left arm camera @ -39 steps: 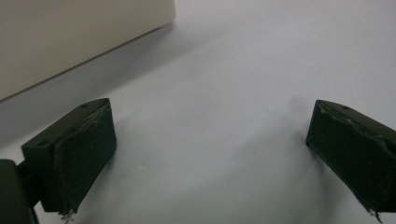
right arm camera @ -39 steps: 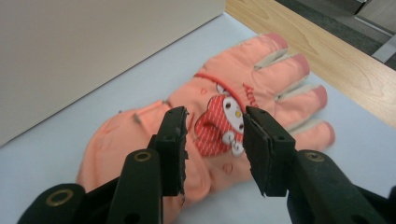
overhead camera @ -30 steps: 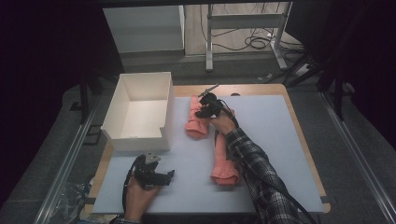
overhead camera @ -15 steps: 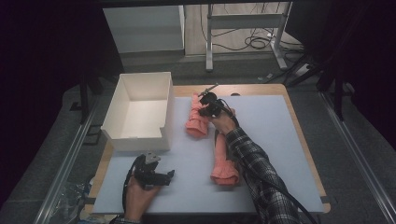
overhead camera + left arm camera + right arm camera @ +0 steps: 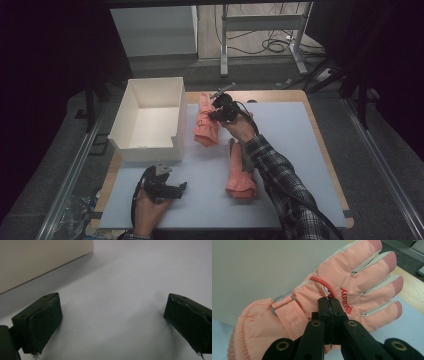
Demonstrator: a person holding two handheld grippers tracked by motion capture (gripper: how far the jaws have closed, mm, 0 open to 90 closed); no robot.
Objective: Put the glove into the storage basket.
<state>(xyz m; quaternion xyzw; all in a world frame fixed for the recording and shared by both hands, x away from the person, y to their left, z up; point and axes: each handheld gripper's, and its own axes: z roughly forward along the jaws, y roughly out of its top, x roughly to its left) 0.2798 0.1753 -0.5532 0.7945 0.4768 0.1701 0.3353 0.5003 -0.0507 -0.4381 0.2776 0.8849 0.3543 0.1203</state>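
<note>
Two pink winter gloves lie on the pale mat (image 5: 295,150). The far glove (image 5: 205,127) rests beside the white box, fingers pointing away from the person. My right gripper (image 5: 215,114) sits over it. In the right gripper view its jaws are pressed together, with the tips (image 5: 329,300) pinching the fabric on the back of that glove (image 5: 294,305) near the red lettering. The near glove (image 5: 239,175) lies partly under the plaid sleeve. My left gripper (image 5: 176,190) rests low on the mat at the front left, and its jaws (image 5: 112,315) stand wide apart with nothing between them.
An open white box (image 5: 145,150) stands at the left of the table, close to the far glove; its wall fills the background in the right gripper view (image 5: 257,265) and the left gripper view (image 5: 37,262). A wooden table edge (image 5: 325,145) borders the mat.
</note>
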